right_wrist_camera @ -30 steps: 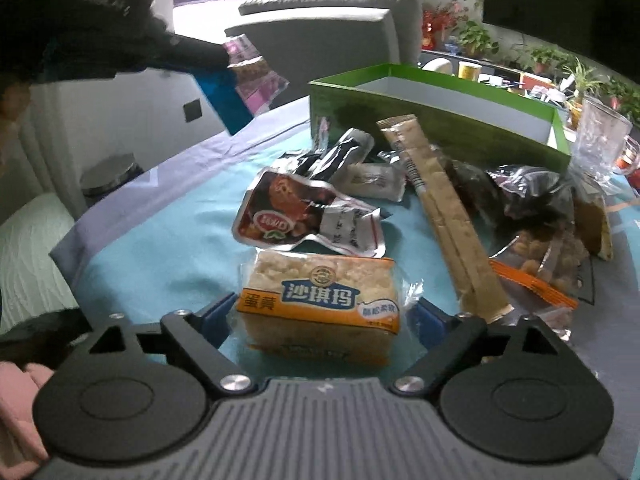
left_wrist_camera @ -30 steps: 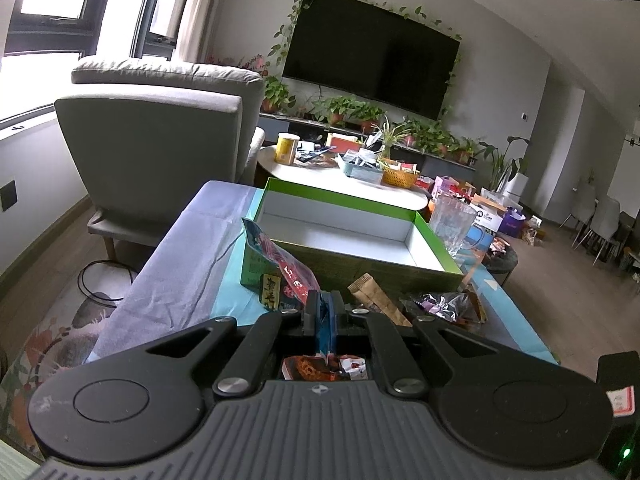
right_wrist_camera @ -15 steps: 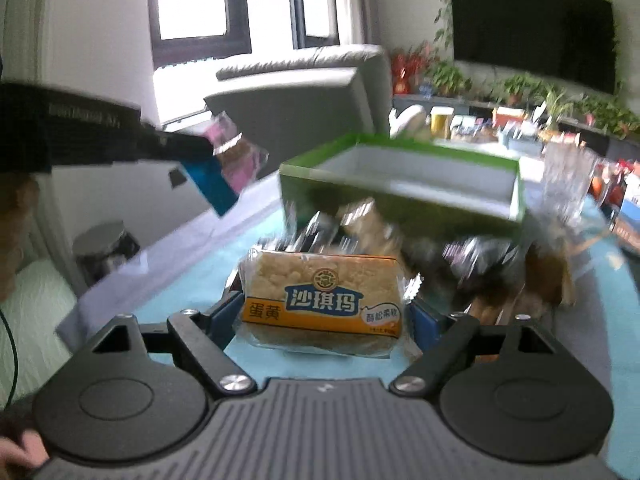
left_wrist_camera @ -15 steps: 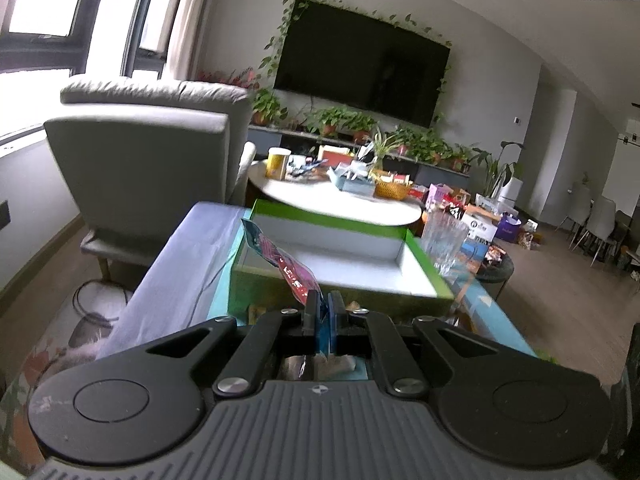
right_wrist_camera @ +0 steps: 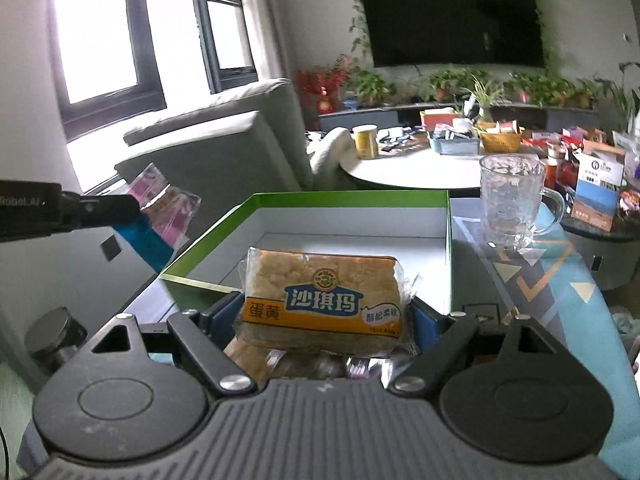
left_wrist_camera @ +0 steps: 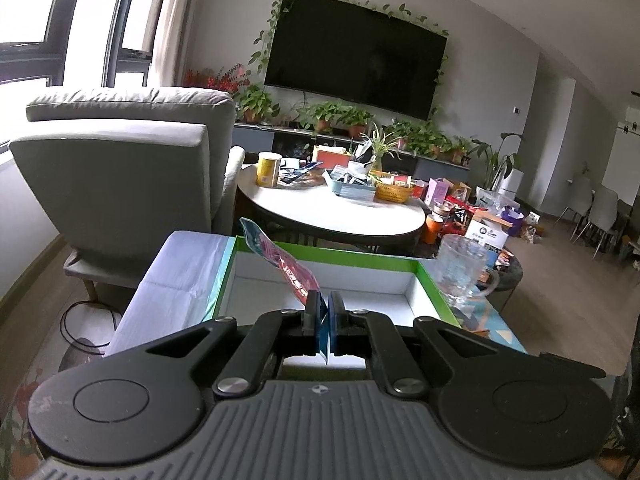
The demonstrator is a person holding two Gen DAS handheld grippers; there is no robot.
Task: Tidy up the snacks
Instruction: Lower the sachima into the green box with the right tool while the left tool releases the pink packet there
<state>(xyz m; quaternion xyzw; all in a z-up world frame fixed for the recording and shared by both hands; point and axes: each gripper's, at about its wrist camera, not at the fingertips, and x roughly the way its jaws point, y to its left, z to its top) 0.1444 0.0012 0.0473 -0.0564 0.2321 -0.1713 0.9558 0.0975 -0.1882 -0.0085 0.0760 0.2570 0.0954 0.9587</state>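
Note:
My left gripper (left_wrist_camera: 323, 307) is shut on a thin pink and blue snack packet (left_wrist_camera: 280, 258), held over the near edge of the green box (left_wrist_camera: 360, 258). In the right wrist view the same packet (right_wrist_camera: 160, 216) hangs from the left gripper (right_wrist_camera: 134, 210) at the box's left side. My right gripper (right_wrist_camera: 324, 312) is shut on a clear-wrapped egg-yolk sachima cake (right_wrist_camera: 320, 294) with an orange and blue label, lifted in front of the green box (right_wrist_camera: 449, 232). The box has a white inside with nothing in it.
A glass mug (right_wrist_camera: 512, 200) stands on the teal cloth (right_wrist_camera: 568, 280) right of the box. A grey armchair (left_wrist_camera: 120, 168) is at the left. Behind the box is a round white table (left_wrist_camera: 332, 212) with clutter. More snack packets (right_wrist_camera: 296, 360) lie under the right gripper.
Both grippers have risen and moved forward towards the green box with their snacks. The snack pile on the cloth has dropped out of sight below them.

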